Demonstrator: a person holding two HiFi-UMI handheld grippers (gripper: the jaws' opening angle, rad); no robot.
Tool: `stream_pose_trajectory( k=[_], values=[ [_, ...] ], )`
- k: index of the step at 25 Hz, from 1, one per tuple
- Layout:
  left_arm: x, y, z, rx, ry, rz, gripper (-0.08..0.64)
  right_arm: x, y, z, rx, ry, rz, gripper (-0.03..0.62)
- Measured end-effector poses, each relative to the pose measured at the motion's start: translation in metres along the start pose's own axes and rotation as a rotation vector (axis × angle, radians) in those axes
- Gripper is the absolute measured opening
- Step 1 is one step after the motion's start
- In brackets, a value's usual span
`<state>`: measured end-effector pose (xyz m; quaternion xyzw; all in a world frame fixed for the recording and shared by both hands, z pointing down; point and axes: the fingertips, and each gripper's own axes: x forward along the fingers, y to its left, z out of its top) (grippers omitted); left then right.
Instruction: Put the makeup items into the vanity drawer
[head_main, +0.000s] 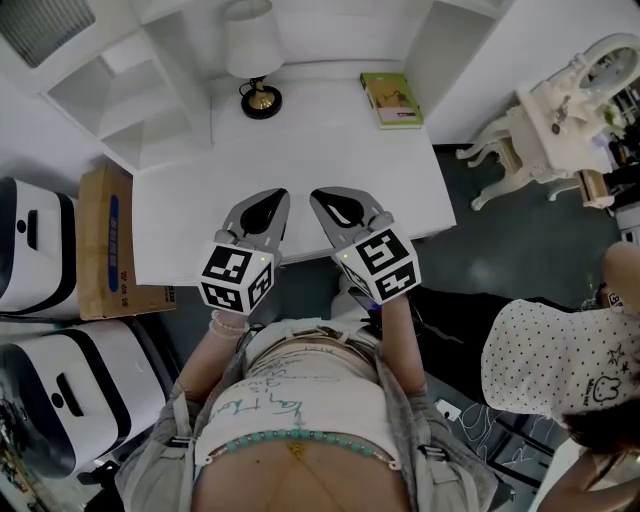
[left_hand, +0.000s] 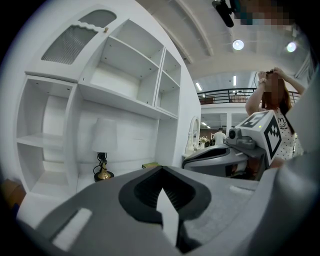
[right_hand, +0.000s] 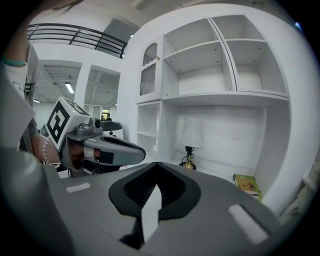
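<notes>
Over the desk (head_main: 300, 140) edge, left gripper (head_main: 272, 200) and right gripper (head_main: 328, 200) are clenched empty; I'd open one for the drawer.

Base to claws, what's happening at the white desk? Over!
Left gripper and right gripper shut, empty, side by side over desk front edge. Green box untouched at the back. Drawer not visible. Nothing blocking.

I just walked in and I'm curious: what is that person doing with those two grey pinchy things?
A person stands at the white vanity table with a grey two-jaw gripper in each hand. The left gripper and right gripper hover side by side over its near edge, both shut and empty. A white-shaded lamp and a green booklet sit at the back. No makeup or open drawer shows.
</notes>
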<state>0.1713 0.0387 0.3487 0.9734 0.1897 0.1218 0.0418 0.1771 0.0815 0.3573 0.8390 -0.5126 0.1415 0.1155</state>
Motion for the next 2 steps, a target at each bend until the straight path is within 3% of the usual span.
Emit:
stream_pose_trajectory(
  k=[2],
  values=[
    [-0.0008, -0.0012, -0.0009, 0.001, 0.001, 0.0, 0.0, -0.0011, 0.0008, -0.0008, 0.0, 0.001, 0.002, 0.028]
  ],
)
